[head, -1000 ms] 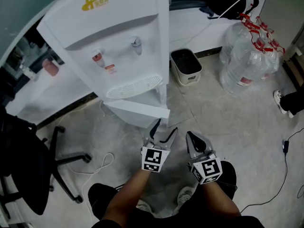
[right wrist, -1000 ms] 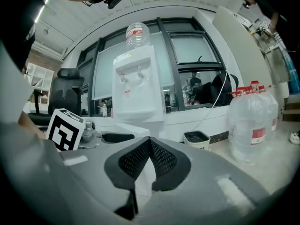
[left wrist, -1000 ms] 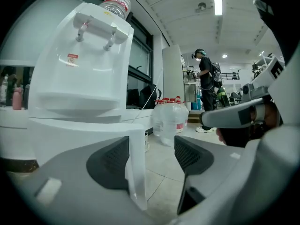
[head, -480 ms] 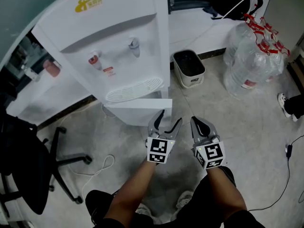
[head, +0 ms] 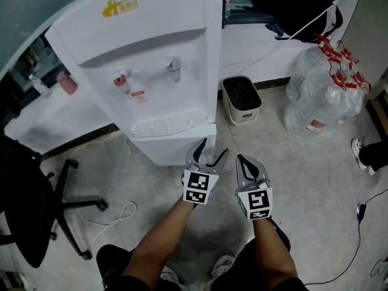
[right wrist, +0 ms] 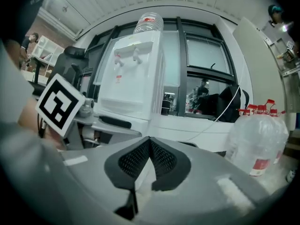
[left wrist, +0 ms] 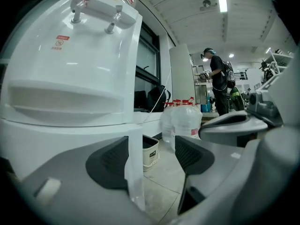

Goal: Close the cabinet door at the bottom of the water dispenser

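Observation:
The white water dispenser stands ahead of me, and its bottom cabinet door lies nearly flush with the body. My left gripper is open at the door's right corner. In the left gripper view a white vertical edge of the door or cabinet stands between the open jaws, just beside the left pad. My right gripper hovers to the right of the left one, a little back from the cabinet, its pads closed together with nothing held. The dispenser shows to the left in the right gripper view.
A cream waste bin stands right of the dispenser. Several large water bottles stand further right. A black office chair is at the left, with a white cable on the floor. A person stands far off.
The cabinet door has swung from well ajar to nearly flush with the dispenser. Both grippers have moved forward toward the cabinet, the left one following the door's edge.

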A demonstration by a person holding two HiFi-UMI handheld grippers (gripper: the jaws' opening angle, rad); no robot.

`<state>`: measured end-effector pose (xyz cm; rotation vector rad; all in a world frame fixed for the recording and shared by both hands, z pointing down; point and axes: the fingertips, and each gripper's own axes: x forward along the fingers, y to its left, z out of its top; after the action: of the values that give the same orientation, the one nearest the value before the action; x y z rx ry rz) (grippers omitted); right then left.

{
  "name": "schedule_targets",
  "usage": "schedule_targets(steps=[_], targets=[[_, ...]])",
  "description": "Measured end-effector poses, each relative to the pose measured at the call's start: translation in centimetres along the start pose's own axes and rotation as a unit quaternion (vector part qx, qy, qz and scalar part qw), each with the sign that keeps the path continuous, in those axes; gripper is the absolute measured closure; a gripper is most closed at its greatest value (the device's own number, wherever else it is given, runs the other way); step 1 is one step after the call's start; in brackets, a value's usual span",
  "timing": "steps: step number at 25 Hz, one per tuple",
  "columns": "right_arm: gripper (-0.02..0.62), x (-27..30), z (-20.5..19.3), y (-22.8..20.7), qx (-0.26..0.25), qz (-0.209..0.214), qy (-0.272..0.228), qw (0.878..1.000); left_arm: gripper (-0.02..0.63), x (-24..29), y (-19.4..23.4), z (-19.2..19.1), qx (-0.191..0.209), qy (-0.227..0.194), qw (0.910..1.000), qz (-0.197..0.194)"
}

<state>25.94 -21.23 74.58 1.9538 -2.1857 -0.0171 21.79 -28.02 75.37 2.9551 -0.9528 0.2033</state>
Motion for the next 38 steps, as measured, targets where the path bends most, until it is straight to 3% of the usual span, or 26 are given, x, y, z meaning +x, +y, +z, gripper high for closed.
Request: schedule_targets(steps=[13,20,26,28,31,38], targets=[[0.591,0.4,-1.1,2.4,-0.072,0.039,0.010,0.997,0.276,2.8,2.1,1.4,0.008,0.000,0.9997,0.022],[0.592,0.1,-0.2,1.6,-0.046,0.027,0.004,0.999,0.277,0.8,1.3,1.2,0.003,0.001,0.9999,0.016],[0.592,-0.2,4.5,2.2,-0.028,0.013,-0.009,0.999,0.442,-3.1,1.2,0.7,0.037,0.023,0.9987,0.026],[0.592,-0.8,6.8,2.1,-0.018,0.004,-0.007,1.000,0.527,-4.8,0.8,2.3,0.054,0.029,0.9977,0.027],[0.592,-2.4,10.9,2.1,0.006,-0.002,0.009,1.000,0.591,-8.1,-0.1,6.4,0.055,0.040,0.9973,0.027],[0.592,-8.1,24.5,3.3,0.055,-0.001,0.074,0.996,0.591,-17.3,-2.3,22.3,-0.006,0.017,0.9998,0.004]])
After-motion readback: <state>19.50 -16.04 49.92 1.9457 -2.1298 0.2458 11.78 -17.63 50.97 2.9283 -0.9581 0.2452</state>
